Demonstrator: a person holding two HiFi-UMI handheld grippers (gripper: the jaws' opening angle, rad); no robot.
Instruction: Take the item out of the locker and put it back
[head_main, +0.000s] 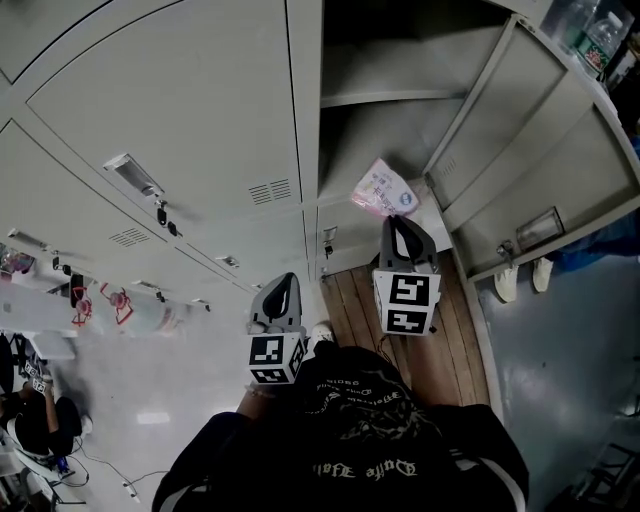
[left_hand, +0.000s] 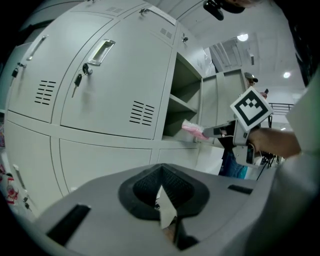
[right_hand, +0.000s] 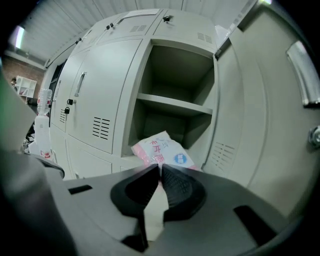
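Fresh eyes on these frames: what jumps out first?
The pink-and-white packet is pinched in the right gripper, at the mouth of the open locker. Its door is swung wide to the right. The left gripper hangs shut and empty before the closed lockers.

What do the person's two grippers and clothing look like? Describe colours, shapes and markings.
Both the left gripper and right gripper are grey plastic shells with black ribbed pads tapering to a point. Each carries a white cube printed with black square markers. The person wears a black top with pale lettering.
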